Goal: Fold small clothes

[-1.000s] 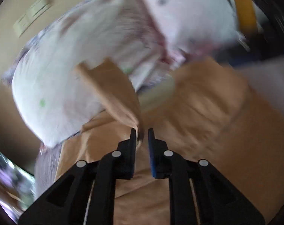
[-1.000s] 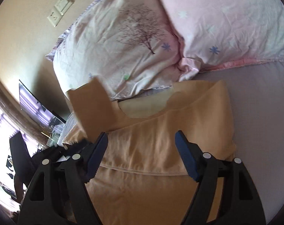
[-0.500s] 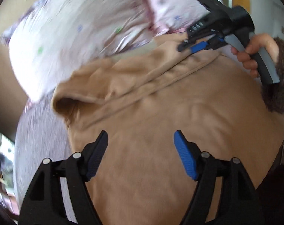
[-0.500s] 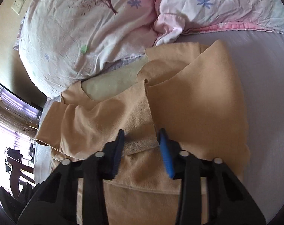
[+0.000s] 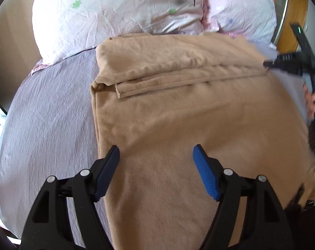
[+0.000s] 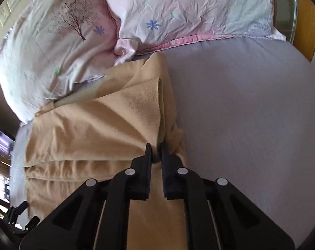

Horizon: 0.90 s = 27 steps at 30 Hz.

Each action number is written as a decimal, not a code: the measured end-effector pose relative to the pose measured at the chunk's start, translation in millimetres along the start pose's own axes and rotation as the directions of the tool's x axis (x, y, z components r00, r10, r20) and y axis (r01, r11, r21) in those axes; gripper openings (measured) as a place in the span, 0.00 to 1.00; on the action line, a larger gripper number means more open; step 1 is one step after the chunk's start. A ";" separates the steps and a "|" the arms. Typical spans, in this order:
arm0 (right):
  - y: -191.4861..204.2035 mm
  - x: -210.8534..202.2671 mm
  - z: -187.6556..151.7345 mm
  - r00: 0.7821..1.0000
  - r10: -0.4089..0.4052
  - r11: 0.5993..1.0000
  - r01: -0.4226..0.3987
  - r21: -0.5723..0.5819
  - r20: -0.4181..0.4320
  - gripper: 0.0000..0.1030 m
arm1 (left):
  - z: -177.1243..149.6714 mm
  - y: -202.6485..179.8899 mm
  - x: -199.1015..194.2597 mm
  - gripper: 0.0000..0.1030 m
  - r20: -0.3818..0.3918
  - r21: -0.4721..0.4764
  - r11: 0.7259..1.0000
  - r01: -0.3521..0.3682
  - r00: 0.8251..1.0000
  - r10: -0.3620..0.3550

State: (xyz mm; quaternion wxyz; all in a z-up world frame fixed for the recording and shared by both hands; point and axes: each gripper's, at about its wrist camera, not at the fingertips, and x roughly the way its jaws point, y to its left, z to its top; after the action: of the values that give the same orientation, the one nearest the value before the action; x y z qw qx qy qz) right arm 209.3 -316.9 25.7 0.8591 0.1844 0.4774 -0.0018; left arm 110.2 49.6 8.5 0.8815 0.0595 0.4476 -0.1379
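Two tongs, two jobs: my right gripper (image 6: 156,152) is pinched on a bunched edge of the tan garment (image 6: 90,129), while my left gripper (image 5: 156,162) hangs spread wide above the flat cloth, holding nothing. The garment lies on the lilac bedsheet (image 6: 251,104), its far end against the pillows (image 6: 178,10). I'd carry the pinched edge across low and level, keeping layers aligned, and press with the left if the fold creeps.

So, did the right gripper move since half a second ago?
Yes. The right gripper, shut on the tan garment, has shifted toward the garment's right edge, beside the lilac bedsheet, farther from the tree-print pillow.
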 end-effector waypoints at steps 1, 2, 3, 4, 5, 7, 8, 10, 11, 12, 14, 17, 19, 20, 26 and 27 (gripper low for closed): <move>-4.7 -13.6 -7.3 0.999 0.031 1.000 -0.031 -0.003 0.014 0.16 | -5.1 4.7 -13.2 0.70 0.031 -0.016 0.999 0.043 0.999 -0.043; -10.0 -32.6 -17.0 0.994 0.103 0.995 -0.102 -0.019 0.035 0.30 | -12.9 10.6 -29.1 0.71 0.062 -0.026 0.996 0.086 0.994 -0.085; -14.2 -51.3 -27.4 0.981 0.187 0.982 -0.185 -0.040 0.049 0.41 | -20.3 17.5 -43.0 0.77 0.084 -0.032 0.991 0.128 0.989 -0.125; -18.8 -67.6 -40.3 0.963 0.264 0.963 -0.261 -0.065 0.053 0.62 | -26.7 25.0 -53.2 0.80 0.098 -0.038 0.985 0.166 0.982 -0.162; -25.3 -84.6 -57.6 0.938 0.345 0.935 -0.340 -0.098 0.041 0.72 | -37.6 32.7 -65.0 0.84 0.112 -0.048 0.979 0.198 0.975 -0.192; -33.3 -108.2 -91.7 0.894 0.448 0.881 -0.446 -0.158 -0.027 0.73 | -63.1 48.5 -85.6 0.86 0.132 -0.076 0.963 0.259 0.960 -0.248; -43.2 -120.5 -114.8 0.868 0.491 0.850 -0.496 -0.177 -0.076 0.73 | -78.9 58.0 -94.7 0.87 0.139 -0.100 0.955 0.279 0.954 -0.264; -54.8 -135.9 -146.5 0.844 0.514 0.822 -0.536 -0.193 -0.153 0.76 | -99.7 71.0 -102.6 0.87 0.135 -0.145 0.947 0.286 0.954 -0.268; -61.3 -138.6 -163.3 0.846 0.499 0.827 -0.529 -0.191 -0.188 0.76 | -109.3 75.0 -103.6 0.87 0.121 -0.166 0.942 0.291 0.954 -0.273; -67.4 -141.1 -174.5 0.849 0.481 0.835 -0.520 -0.180 -0.218 0.76 | -120.6 77.5 -103.6 0.87 0.103 -0.184 0.937 0.298 0.954 -0.283; -83.4 -132.6 -191.5 0.860 0.438 0.865 -0.483 -0.138 -0.263 0.76 | -137.8 76.6 -97.7 0.87 0.064 -0.207 0.925 0.320 0.948 -0.313; -96.6 -110.0 -200.3 0.832 0.469 0.862 -0.504 -0.048 -0.297 0.76 | -155.6 73.7 -86.9 0.87 0.031 -0.243 0.914 0.324 0.945 -0.327; -102.1 -95.4 -203.2 0.804 0.511 0.844 -0.536 0.001 -0.304 0.76 | -162.6 71.8 -77.5 0.87 0.030 -0.271 0.899 0.344 0.937 -0.349; -103.3 -88.9 -202.9 0.792 0.525 0.837 -0.547 0.019 -0.310 0.76 | -164.0 72.1 -72.2 0.85 0.030 -0.283 0.890 0.358 0.931 -0.364; -105.4 -67.6 -217.2 0.670 0.674 0.725 -0.681 0.103 -0.311 0.13 | -159.2 79.2 -37.9 0.19 0.104 -0.418 0.750 0.513 0.847 -0.521; -104.2 -68.4 -214.5 0.663 0.681 0.717 -0.690 0.101 -0.312 0.08 | -160.0 82.7 -30.6 0.05 0.108 -0.463 0.711 0.529 0.830 -0.547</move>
State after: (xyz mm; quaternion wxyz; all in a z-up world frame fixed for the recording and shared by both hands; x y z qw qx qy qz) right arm -22.5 -357.5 -53.1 0.7073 0.3367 0.5081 0.3581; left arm -6.2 170.9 -63.2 0.7814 -0.2880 0.4814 -0.2734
